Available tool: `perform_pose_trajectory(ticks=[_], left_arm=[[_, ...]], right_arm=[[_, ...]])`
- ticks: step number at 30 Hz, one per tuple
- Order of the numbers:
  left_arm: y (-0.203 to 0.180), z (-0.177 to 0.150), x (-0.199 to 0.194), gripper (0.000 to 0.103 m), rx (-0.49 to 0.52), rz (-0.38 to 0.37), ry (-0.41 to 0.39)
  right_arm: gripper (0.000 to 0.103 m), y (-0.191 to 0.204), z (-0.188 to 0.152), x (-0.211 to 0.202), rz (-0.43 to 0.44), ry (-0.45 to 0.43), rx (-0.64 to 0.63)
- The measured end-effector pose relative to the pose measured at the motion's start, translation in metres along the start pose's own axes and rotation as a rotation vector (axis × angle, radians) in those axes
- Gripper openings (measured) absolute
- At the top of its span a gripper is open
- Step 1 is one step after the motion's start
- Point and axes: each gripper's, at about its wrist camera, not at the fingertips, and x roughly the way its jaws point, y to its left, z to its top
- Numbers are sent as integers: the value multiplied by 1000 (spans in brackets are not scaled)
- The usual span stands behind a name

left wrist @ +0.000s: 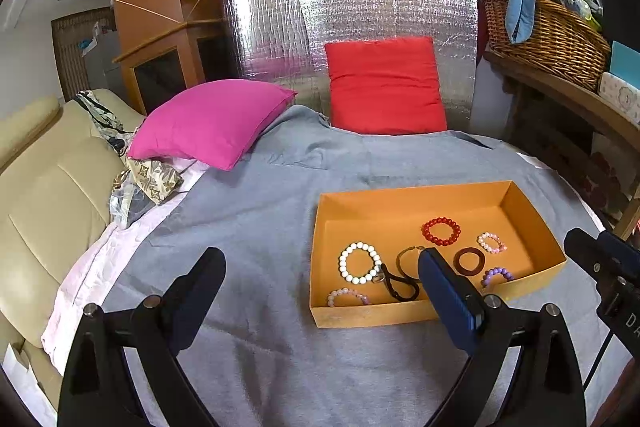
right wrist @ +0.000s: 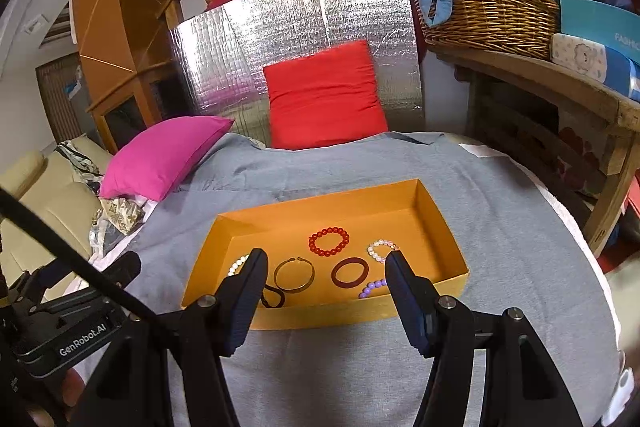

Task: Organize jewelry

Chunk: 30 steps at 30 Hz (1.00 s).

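An open orange box point(left wrist: 416, 193) point(right wrist: 320, 205) lies on a grey cloth and holds several bracelets: a red beaded one point(left wrist: 441, 231) point(right wrist: 329, 241), a white beaded one point(left wrist: 359, 263), a dark red bangle point(left wrist: 469, 261) point(right wrist: 350, 272), a thin bronze bangle point(right wrist: 294, 274), pink and purple beaded ones point(left wrist: 491, 242) point(left wrist: 497, 275), and a black loop point(left wrist: 400, 285). My left gripper point(left wrist: 322, 263) hovers open, near the box's front left. My right gripper point(right wrist: 326, 263) stands open over the box's front wall. Nothing sits between either pair of fingers.
A pink cushion point(left wrist: 212, 123) lies at the cloth's far left, a red cushion point(left wrist: 386, 85) leans on a silver foil panel point(left wrist: 348, 23) behind. A wicker basket point(right wrist: 486, 11) sits on a wooden shelf at the right. A beige sofa point(left wrist: 44, 195) is at the left.
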Motion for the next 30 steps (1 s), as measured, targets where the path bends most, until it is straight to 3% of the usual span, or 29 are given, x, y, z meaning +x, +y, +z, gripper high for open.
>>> perform_pose_trajectory(ticks=[30], left_arm=[[4,0,5,97,12,15,10]], right_arm=[[65,1,0,5,7,4,4]])
